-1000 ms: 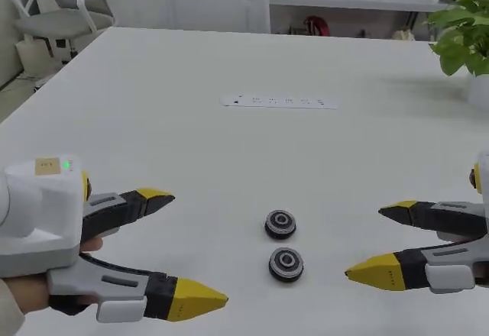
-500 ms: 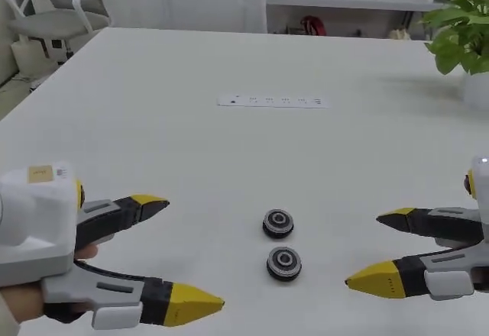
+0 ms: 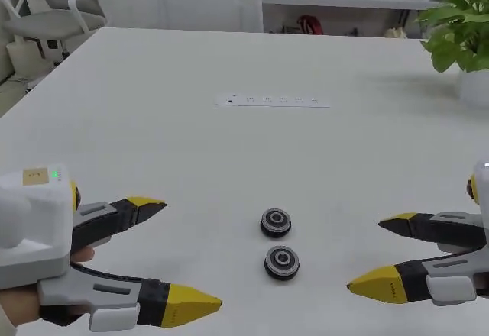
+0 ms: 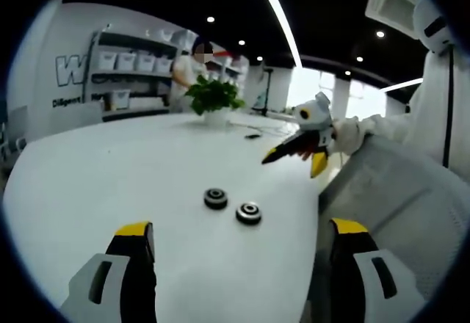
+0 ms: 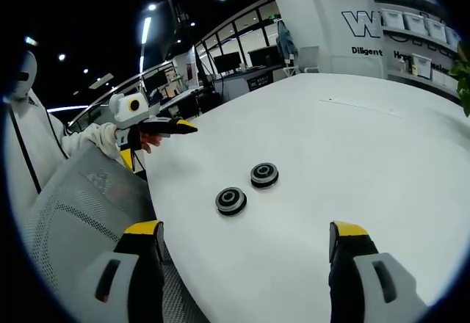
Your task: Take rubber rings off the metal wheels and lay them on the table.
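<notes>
Hovering either side of two metal wheels (image 3: 282,262), both tongs released and empty.
Left tongs (image 3: 191,253) and right tongs (image 3: 364,253) flank them on the counter (image 3: 229,153), about equally near; rubber rings (image 3: 265,226) still fitted.

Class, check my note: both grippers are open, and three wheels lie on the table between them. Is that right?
Not three. The head view shows two, a far wheel and a near wheel, on the table between the left gripper and right gripper, both open.
</notes>
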`<action>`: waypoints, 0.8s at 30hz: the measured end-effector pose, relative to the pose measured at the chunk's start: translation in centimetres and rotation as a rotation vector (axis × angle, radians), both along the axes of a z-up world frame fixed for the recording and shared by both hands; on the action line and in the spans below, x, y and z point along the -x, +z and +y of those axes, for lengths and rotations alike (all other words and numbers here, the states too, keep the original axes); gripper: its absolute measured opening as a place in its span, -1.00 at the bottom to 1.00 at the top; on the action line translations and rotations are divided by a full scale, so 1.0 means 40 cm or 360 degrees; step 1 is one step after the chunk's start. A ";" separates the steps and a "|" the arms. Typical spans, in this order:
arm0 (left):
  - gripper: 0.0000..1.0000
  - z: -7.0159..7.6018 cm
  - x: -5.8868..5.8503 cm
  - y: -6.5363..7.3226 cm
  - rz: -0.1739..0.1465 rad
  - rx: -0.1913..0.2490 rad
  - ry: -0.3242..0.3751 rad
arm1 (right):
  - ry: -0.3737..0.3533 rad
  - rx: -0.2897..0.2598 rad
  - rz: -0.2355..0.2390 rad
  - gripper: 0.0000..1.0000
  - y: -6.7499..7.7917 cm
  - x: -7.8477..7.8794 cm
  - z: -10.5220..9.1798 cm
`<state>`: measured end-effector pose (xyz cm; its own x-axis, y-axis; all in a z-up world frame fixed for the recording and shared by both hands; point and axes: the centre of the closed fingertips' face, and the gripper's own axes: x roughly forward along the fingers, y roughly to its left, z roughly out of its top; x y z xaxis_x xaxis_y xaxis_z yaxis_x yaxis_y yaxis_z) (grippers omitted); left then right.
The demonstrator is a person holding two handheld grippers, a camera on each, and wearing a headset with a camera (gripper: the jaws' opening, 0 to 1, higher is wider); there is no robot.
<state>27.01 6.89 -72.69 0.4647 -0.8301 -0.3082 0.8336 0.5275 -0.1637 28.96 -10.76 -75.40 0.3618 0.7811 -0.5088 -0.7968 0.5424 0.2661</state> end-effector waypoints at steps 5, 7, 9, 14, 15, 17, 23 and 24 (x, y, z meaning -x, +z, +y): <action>1.00 -0.004 0.004 -0.006 0.0013 -0.0006 -0.0017 | -0.0087 -0.0045 0.0010 0.80 -0.009 0.003 -0.015; 1.00 -0.006 0.005 -0.006 0.0017 -0.0003 -0.0022 | -0.0097 -0.0056 0.0020 0.79 -0.014 0.008 -0.015; 1.00 -0.008 0.006 -0.008 0.0025 0.0001 -0.0026 | -0.0102 -0.0060 0.0027 0.78 -0.019 0.011 -0.014; 1.00 -0.010 0.007 -0.008 0.0031 0.0009 -0.0033 | -0.0100 -0.0056 0.0033 0.77 -0.021 0.014 -0.014; 1.00 -0.009 0.006 -0.006 0.0032 0.0015 -0.0029 | -0.0102 -0.0058 0.0029 0.77 -0.020 0.013 -0.014; 1.00 -0.009 0.005 -0.005 0.0034 0.0019 -0.0025 | -0.0108 -0.0060 0.0023 0.77 -0.017 0.011 -0.016; 1.00 -0.020 0.010 0.008 0.0035 0.0026 -0.0071 | -0.0149 -0.0012 0.0006 0.76 -0.015 -0.003 -0.042; 1.00 -0.021 0.011 0.015 0.0040 0.0046 -0.0078 | -0.0159 -0.0030 0.0002 0.76 -0.009 -0.006 -0.043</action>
<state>26.58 6.04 -72.07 0.4159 -0.8602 -0.2951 0.8536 0.4812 -0.1996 29.18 -12.50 -75.74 0.4377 0.7504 -0.4952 -0.7385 0.6143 0.2781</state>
